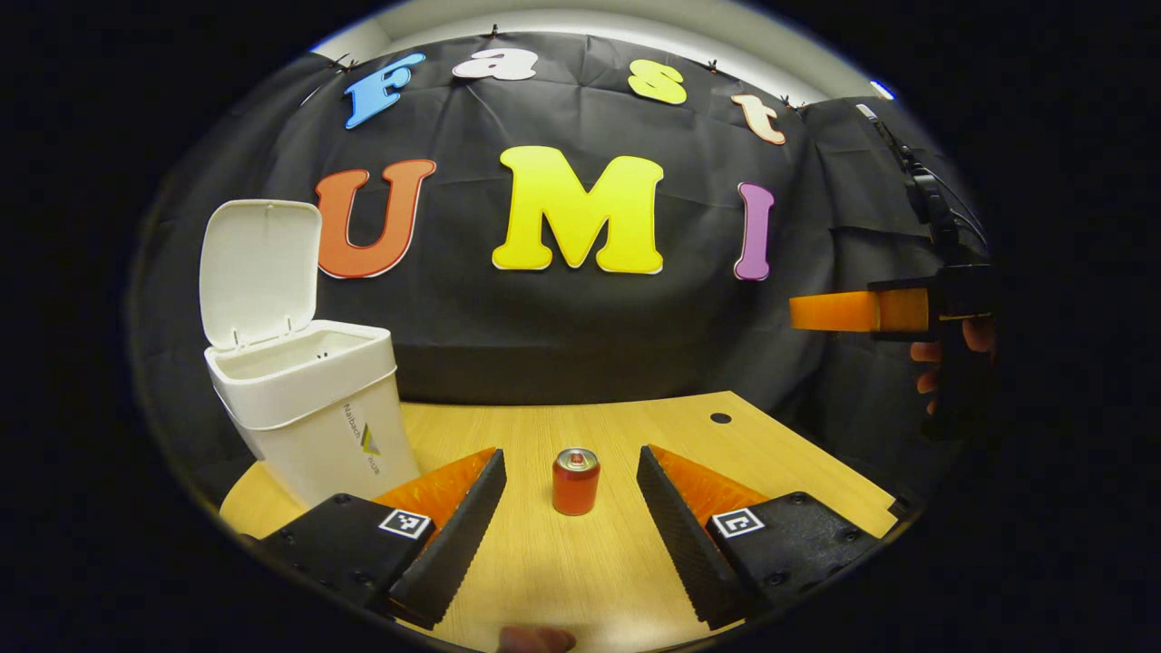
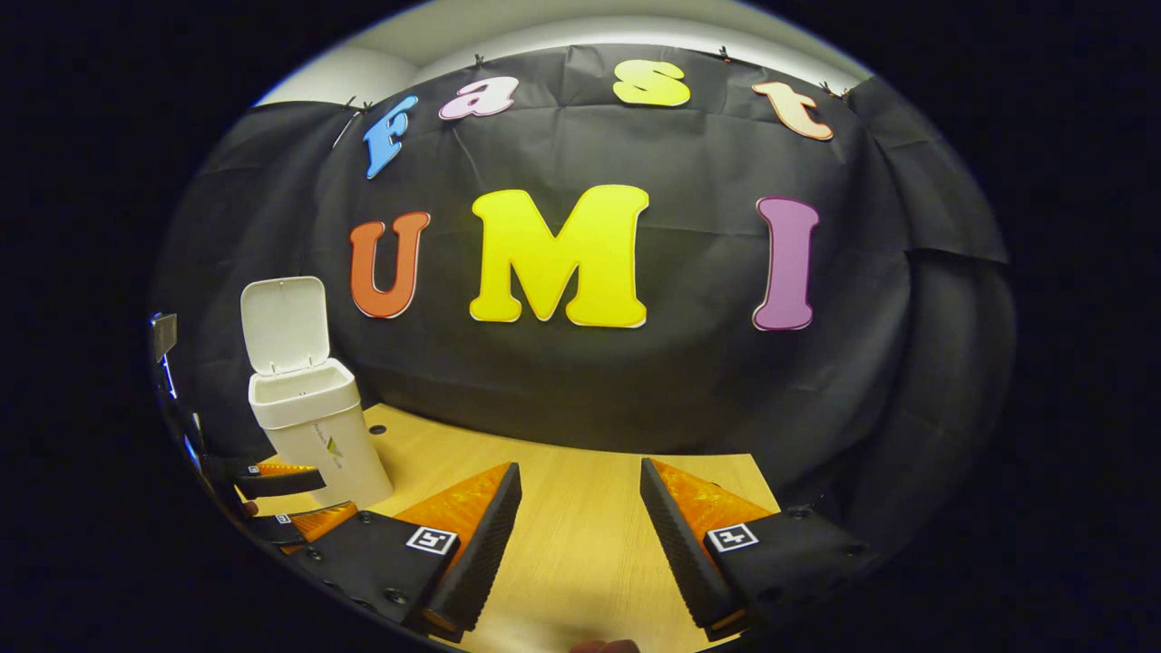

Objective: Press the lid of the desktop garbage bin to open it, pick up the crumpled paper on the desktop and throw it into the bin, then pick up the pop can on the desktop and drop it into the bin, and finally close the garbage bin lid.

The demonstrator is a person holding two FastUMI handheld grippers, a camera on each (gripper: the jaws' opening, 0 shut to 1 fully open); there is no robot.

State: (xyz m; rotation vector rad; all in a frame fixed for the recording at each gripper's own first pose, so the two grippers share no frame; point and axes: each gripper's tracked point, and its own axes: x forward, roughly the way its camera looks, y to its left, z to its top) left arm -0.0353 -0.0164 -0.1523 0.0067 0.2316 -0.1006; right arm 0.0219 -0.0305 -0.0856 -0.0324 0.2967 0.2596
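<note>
A white desktop bin (image 1: 313, 413) stands at the left of the wooden table (image 1: 617, 562), its lid (image 1: 258, 270) tipped up and open. A small red pop can (image 1: 576, 481) stands upright on the table, straight ahead of my left gripper (image 1: 571, 531), which is open with the can a little beyond its fingertips. In the right gripper view the same bin (image 2: 317, 426) is at the far left with its lid (image 2: 286, 325) raised. My right gripper (image 2: 580, 535) is open over bare table. The left gripper (image 2: 281, 499) appears low at the left, beside the bin.
The right gripper (image 1: 848, 311) and the hand holding it (image 1: 952, 358) hang at the right edge of the left gripper view, above the table. A small dark hole (image 1: 720, 418) marks the table's far right. Black cloth closes off the back.
</note>
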